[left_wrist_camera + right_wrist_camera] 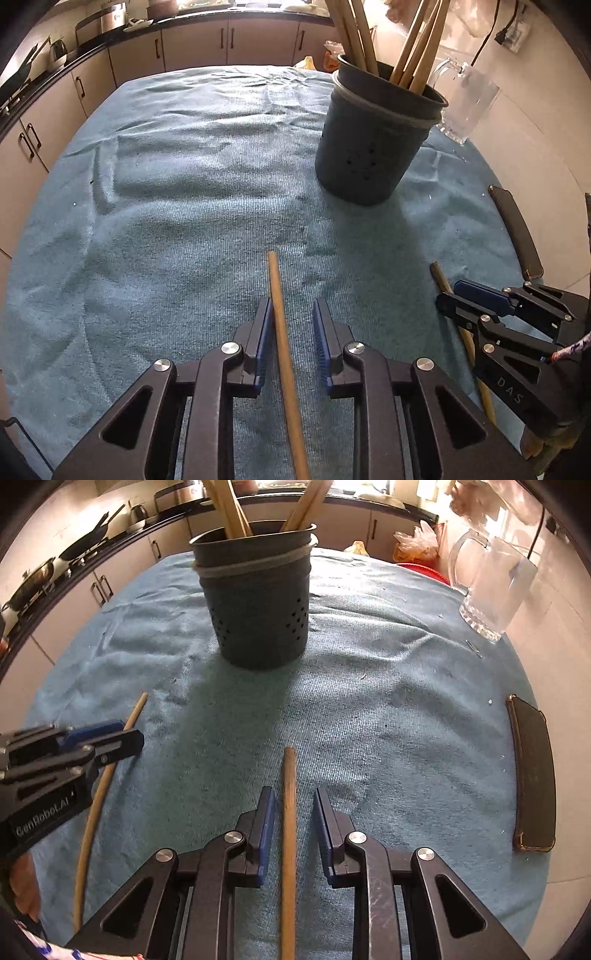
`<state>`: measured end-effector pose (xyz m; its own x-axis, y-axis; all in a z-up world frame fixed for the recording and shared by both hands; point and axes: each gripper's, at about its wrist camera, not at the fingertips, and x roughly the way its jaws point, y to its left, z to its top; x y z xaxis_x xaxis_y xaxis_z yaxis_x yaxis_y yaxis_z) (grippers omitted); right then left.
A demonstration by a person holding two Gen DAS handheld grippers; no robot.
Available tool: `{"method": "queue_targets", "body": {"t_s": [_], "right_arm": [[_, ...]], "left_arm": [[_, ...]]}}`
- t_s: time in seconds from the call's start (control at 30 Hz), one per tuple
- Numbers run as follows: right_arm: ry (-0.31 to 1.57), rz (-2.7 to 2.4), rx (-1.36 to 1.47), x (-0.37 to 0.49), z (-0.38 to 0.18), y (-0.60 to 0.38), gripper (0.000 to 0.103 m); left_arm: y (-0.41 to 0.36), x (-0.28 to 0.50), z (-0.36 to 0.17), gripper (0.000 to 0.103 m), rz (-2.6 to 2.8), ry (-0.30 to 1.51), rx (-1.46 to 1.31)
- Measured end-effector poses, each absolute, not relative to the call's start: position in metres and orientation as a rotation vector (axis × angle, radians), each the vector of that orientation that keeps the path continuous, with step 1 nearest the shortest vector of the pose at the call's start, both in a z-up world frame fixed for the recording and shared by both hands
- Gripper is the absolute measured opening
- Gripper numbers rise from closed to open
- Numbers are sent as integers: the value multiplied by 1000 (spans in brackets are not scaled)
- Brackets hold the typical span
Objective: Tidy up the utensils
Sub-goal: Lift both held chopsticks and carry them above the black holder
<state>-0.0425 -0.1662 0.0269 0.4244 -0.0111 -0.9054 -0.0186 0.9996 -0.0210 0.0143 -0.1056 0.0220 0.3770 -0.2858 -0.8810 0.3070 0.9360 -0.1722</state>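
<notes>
A dark perforated utensil holder [373, 136] with several wooden handles in it stands on the teal towel [184, 166]; it also shows in the right wrist view [258, 598]. My left gripper [291, 314] is open, its jaws on either side of a thin wooden stick [282, 332] that lies on the towel. My right gripper [293, 801] is open, its jaws either side of a second, darker wooden stick [289, 830]. Each gripper shows in the other's view: the right gripper [454, 291] and the left gripper [125, 734], with the left stick [107, 779] under it.
A clear glass jug [491, 579] stands at the far right near the wall. A dark flat case [535, 775] lies at the towel's right edge. Kitchen cabinets [229, 40] and a counter with pans lie beyond the table.
</notes>
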Motion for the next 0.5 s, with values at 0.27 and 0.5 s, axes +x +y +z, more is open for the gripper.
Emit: {"method": "queue_targets", "body": {"t_s": [0.27,0.5], "right_arm": [[1075,43,28,-46,29,-169,7],[918,89,171,-76,62,-182,7]], "left_arm": [[-94,6,31,5,-392,1089,-34],[-85,-30,75,6,-394,950,-41]]}}
